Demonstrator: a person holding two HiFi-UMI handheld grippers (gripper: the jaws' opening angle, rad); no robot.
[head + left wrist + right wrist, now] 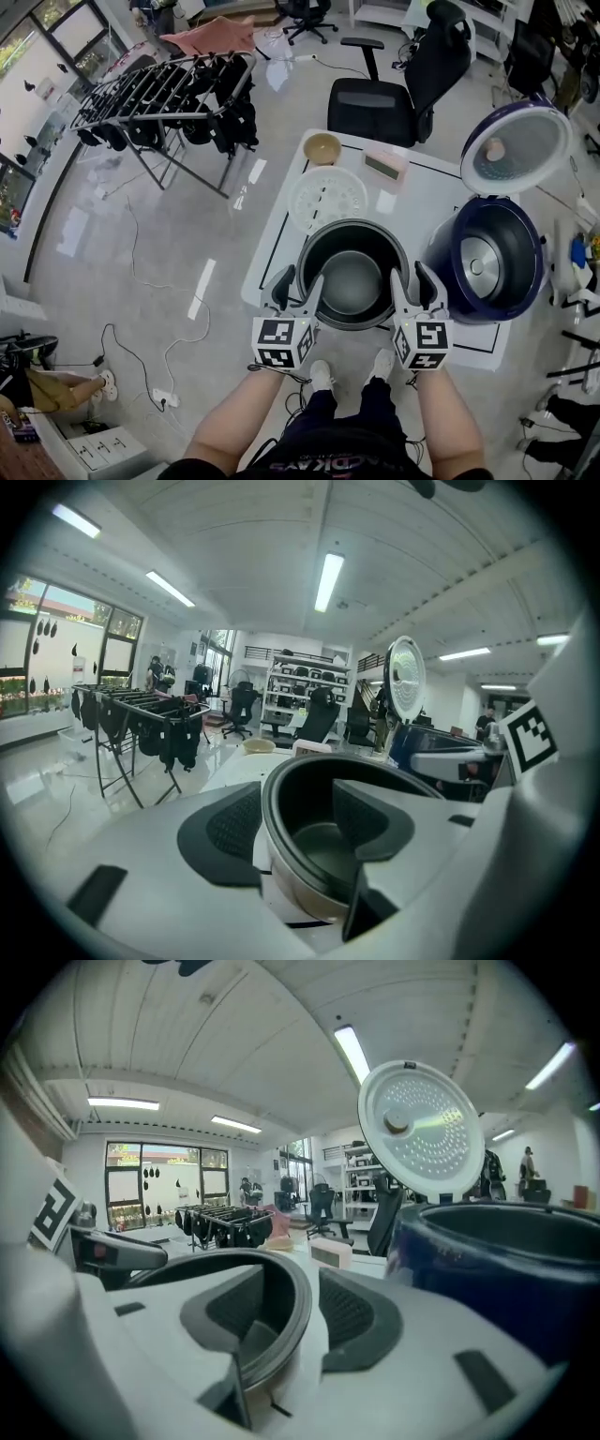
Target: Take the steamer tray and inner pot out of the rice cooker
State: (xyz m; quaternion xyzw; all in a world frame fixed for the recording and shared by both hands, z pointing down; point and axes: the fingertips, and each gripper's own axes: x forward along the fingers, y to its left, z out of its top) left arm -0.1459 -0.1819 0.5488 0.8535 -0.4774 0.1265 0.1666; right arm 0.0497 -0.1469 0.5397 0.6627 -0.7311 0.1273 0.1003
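On counter (441, 187), beside open rice cooker (487, 258): inner pot (353, 281), steamer tray (326, 197) just behind. Astride opposite sides of pot rim: left tool (298, 284), right tool (415, 281), jaws parted, gripping nothing.

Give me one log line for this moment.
pot on table | left tool, right tool open astride rim | tray out | cooker empty

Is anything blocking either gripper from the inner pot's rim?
Nothing visible does. The left gripper and the right gripper each straddle the rim of the inner pot, one pad inside, one outside, with the jaws apart rather than clamped.
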